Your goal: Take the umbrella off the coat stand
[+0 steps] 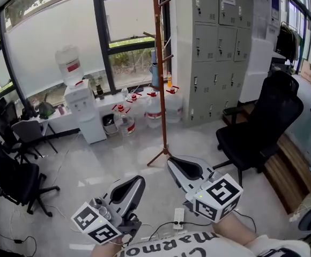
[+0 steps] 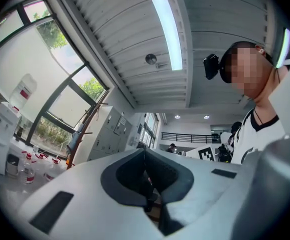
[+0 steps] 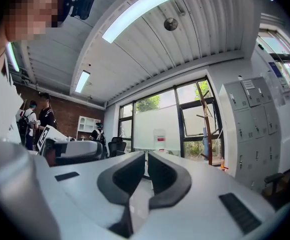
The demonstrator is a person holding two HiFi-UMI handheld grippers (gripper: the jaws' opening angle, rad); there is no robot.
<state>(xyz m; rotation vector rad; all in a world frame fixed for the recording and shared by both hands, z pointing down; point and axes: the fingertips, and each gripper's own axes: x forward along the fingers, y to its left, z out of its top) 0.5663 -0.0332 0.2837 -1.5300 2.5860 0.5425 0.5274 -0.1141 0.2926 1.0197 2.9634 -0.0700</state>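
Observation:
A tall brown wooden coat stand [image 1: 158, 74] rises from the floor in front of the window. A folded blue umbrella [image 1: 154, 71] hangs from one of its pegs. Both grippers are held low, well short of the stand. The left gripper [image 1: 138, 181] is shut with nothing in it, and so is the right gripper [image 1: 171, 162], which points at the stand's foot. In the left gripper view the stand [image 2: 86, 126] and umbrella [image 2: 74, 140] are small at the left, beyond the left gripper [image 2: 145, 151]. In the right gripper view the umbrella [image 3: 205, 145] is right of the right gripper [image 3: 146, 154].
A water dispenser [image 1: 83, 108] and several water jugs [image 1: 145, 108] stand under the window. Grey lockers [image 1: 220, 42] are right of the stand, with a black office chair [image 1: 265, 125] nearer. More chairs [image 1: 10, 170] are at the left. A power strip [image 1: 178, 217] lies on the floor.

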